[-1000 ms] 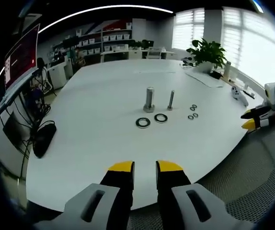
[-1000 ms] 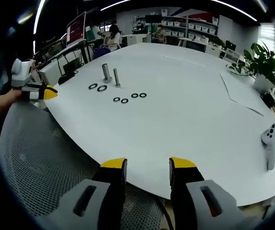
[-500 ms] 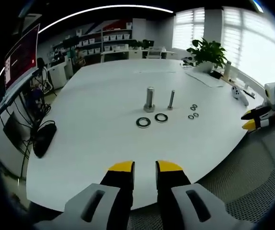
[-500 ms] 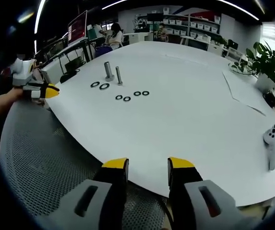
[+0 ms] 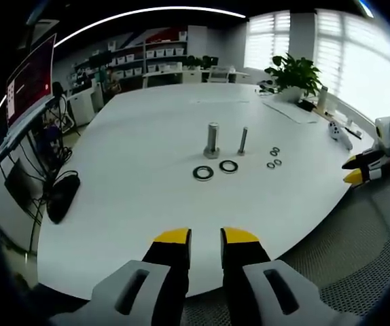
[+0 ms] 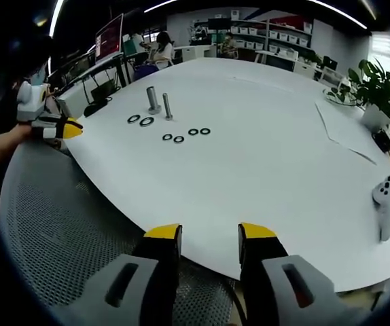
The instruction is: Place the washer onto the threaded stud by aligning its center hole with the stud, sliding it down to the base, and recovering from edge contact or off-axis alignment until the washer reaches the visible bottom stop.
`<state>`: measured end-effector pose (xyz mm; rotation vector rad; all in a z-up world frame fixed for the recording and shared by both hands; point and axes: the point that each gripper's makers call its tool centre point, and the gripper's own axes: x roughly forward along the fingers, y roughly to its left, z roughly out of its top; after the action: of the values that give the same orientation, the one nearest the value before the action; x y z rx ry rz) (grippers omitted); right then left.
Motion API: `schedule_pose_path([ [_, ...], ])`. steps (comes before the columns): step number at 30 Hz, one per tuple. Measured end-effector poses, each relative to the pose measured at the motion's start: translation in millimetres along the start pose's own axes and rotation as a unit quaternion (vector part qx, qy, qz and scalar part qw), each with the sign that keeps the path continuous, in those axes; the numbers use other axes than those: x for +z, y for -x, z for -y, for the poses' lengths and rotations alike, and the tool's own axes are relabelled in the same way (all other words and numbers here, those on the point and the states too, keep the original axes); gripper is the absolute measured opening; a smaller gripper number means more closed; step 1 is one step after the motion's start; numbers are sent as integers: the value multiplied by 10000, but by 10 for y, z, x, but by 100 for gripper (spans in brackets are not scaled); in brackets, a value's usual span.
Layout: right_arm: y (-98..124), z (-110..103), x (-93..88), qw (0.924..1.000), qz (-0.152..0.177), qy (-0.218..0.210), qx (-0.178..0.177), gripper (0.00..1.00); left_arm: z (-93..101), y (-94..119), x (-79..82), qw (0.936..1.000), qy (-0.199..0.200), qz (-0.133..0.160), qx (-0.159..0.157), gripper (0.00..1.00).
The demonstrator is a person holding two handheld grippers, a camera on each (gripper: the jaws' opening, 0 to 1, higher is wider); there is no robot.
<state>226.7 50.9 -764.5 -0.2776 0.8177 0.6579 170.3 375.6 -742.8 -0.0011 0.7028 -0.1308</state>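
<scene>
Loads of bare white worktop (image 5: 147, 129) all round the parts – nothing crowding them on any side. Near edge of the worktop curving just past the left tongs (image 5: 206, 236), grey mesh surface (image 6: 66, 224) below that edge. Left tongs slightly parted, yellow tips, nothing between them, hovering well short of the parts. Right tongs (image 6: 206, 232) open a bit wider, also empty, sitting at the worktop edge far from the hardware.

Count, from the left gripper view: two upright studs – a thick stud (image 5: 212, 140) and a thinner threaded stud (image 5: 242, 140) just beside it. Two large washers (image 5: 202, 173) flat on the worktop just in front of the studs, side by side, not touching. Four small washers (image 5: 274, 157) in a loose cluster off to the right of the thin stud. No washer on either stud yet.

White controller (image 6: 384, 204) near the far right edge in the right gripper view, potted plant (image 5: 293, 75) at the back.
</scene>
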Motion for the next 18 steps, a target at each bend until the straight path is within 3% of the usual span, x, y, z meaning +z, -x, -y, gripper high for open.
schedule_pose_path([
  [14,-4,-21,-10,10000,-39,15,52,36,-28,-6,-21,9999,-74,-69,66,12],
  [18,-4,-9,-5,10000,-51,55,8,44,-34,-6,-15,9999,-101,-55,94,10],
])
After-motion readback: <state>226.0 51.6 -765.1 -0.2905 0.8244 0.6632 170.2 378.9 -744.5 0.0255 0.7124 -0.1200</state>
